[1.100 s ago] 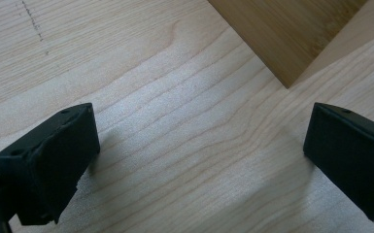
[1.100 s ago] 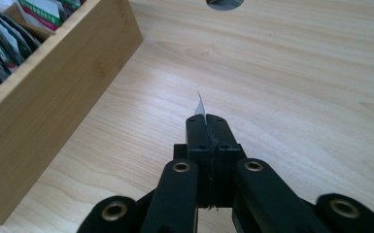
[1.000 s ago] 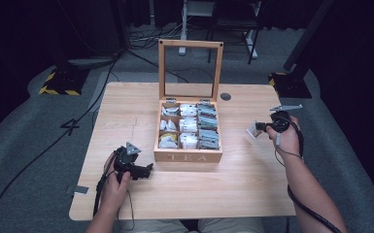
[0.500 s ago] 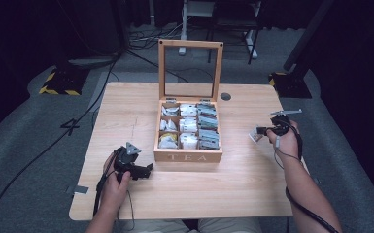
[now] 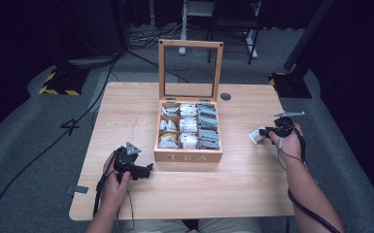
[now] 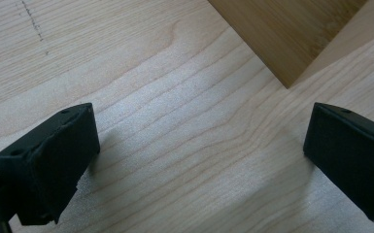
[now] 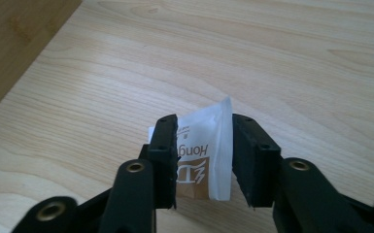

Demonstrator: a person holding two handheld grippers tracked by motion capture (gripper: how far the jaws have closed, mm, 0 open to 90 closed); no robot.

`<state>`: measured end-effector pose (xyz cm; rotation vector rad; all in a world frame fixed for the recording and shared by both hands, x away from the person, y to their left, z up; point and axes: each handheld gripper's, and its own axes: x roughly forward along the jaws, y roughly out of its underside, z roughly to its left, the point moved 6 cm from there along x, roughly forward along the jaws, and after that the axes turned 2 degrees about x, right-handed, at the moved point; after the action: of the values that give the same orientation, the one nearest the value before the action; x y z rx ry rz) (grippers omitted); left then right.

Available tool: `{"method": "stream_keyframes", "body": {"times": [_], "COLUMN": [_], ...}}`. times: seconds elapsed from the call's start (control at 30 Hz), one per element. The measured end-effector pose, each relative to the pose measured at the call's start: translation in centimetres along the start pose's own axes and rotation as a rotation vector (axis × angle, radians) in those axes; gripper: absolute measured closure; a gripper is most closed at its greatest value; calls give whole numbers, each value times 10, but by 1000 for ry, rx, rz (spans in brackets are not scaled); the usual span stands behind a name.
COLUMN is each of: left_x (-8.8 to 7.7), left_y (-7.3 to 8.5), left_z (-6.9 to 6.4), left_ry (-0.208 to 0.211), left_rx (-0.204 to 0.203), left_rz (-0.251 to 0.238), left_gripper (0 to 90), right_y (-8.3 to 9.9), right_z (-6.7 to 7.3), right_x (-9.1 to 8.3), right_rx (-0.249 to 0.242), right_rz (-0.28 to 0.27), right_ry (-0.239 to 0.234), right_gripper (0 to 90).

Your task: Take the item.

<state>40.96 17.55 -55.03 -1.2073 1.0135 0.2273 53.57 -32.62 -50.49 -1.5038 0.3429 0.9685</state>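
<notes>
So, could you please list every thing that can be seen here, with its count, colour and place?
Table: one, light wood, centre of the high view.
Tea box: one, brown wood, lid open and upright, mid-table, marked TEA.
Tea packets in box: many, mostly white and grey, in its compartments; exact count cannot be told.
Tea packet: one, white with brown print, between the right gripper's jaws, on or just above the table right of the box.
Cables: several, black, on the grey floor behind the table.
Left gripper: one, black, jaws wide open, nothing between them, near the box's front left corner.
Right gripper: one, black, jaws just opening around the packet.
</notes>
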Motion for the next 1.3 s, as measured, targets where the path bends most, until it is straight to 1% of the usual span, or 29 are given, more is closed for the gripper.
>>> {"method": "stream_keyframes", "body": {"times": [0.03,0.07,0.2,0.23,0.33,0.37,0.47,0.5,0.53,0.57,0.6,0.63,0.67,0.7,0.87,1.03,1.07,1.17,1.3], "left_x": [0,0,0,0,0,0,-2,-2,-2,-3,-4,-4,-4,-5,-5,-5,-5,-5,-5], "left_y": [0,0,0,0,0,0,2,3,3,3,4,5,5,5,5,5,5,5,5], "left_z": [0,0,0,0,0,0,-1,-2,-2,-2,-3,-3,-3,-3,-3,-3,-3,-3,-3], "left_ry": [0,0,0,0,0,0,-6,-5,-5,-8,-6,-5,-5,-6,-5,-5,-5,-5,-6], "left_rx": [1,0,0,0,0,0,-1,-8,-8,-5,-4,-2,-2,-1,-1,0,1,1,1], "left_rz": [0,0,0,0,0,0,3,2,2,1,3,1,1,0,0,1,1,0,1], "left_gripper": [2,2,2,2,2,2,2,2,2,2,2,2,2,2,2,2,2,2,2], "right_y": [0,-1,-2,-4,-4,-4,-3,-2,-2,3,3,9,9,13,19,24,27,33,43], "right_z": [-2,-3,-3,-2,2,2,12,16,16,25,25,33,33,42,62,81,85,96,110], "right_x": [-1,-3,-8,-13,-21,-21,-36,-41,-41,-50,-50,-58,-58,-67,-85,-98,-100,-103,-105], "right_rx": [11,10,9,5,-6,-6,-14,-16,-16,-22,-22,-50,-50,-76,-113,-163,-166,-196,-253], "right_rz": [-17,-26,-40,-57,-78,-78,-113,-126,-126,-142,-142,-150,-150,-153,-171,-181,-174,-162,-145], "right_ry": [-3,0,-4,-15,-33,-33,-76,-92,-92,-125,-125,-142,-142,-159,-212,-234,-240,-255,-256], "right_gripper": [581,572,564,565,564,564,557,558,558,557,557,556,556,553,530,496,496,498,498]}}
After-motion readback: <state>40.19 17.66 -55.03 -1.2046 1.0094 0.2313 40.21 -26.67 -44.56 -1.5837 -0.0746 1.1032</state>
